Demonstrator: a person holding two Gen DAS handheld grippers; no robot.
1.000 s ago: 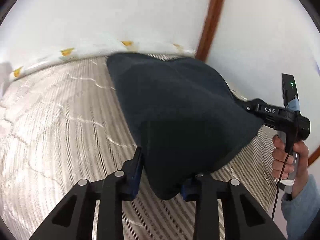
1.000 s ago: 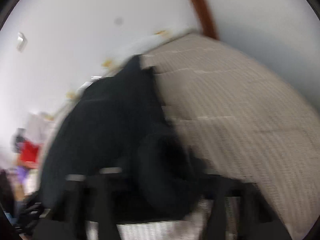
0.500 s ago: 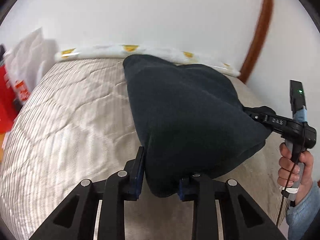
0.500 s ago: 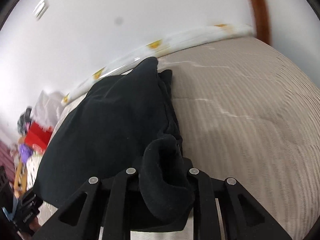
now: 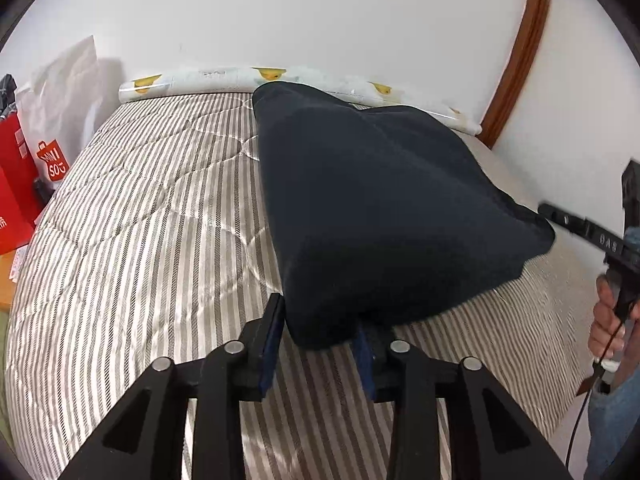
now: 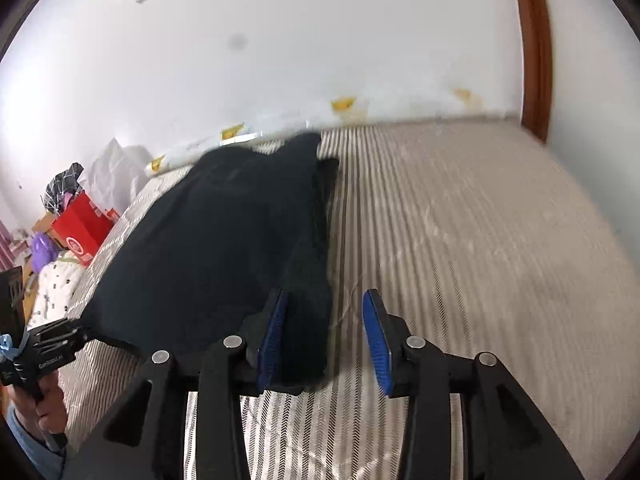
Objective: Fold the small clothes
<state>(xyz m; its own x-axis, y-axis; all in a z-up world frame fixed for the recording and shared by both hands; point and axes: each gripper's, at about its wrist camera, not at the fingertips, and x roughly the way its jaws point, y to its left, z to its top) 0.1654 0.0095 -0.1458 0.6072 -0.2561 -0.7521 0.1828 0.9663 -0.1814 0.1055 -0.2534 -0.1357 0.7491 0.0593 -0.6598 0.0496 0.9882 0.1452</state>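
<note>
1. Left gripper [image 5: 318, 350]: jaws have just been opening a little; the near corner of the dark garment [image 5: 376, 204] is sitting between its 2 blue pads, looks to be pressing the right pad, left pad hard to judge – can't tell if it's gripping.
2. Right gripper [image 6: 324, 340]: jaws have just been opening and are now standing apart, released. A fold of the dark garment [image 6: 224, 248] is lying against the left blue pad; the right pad is touching nothing, striped cover showing in the gap.
3. Garment count: 1, dark navy/black, lying folded on the striped bed cover [image 5: 140, 220], far end reaching toward the wall.
4. Hands: 2, each holding a gripper handle – right hand [image 5: 608, 320] w/ blue sleeve at the left cam's right edge, left hand [image 6: 48, 400] at the right cam's lower left.
5. Writing: "DAS" on the right gripper's side bar, seen upside down in the left cam; red shopping bag [image 5: 16, 184] beside the bed, logo partly reading "SO"; other text too small.
6. Along the wall: 1 white roll w/ yellow prints [image 5: 224, 78]. 1 white bag [image 5: 68, 84] standing behind the red one.
</note>
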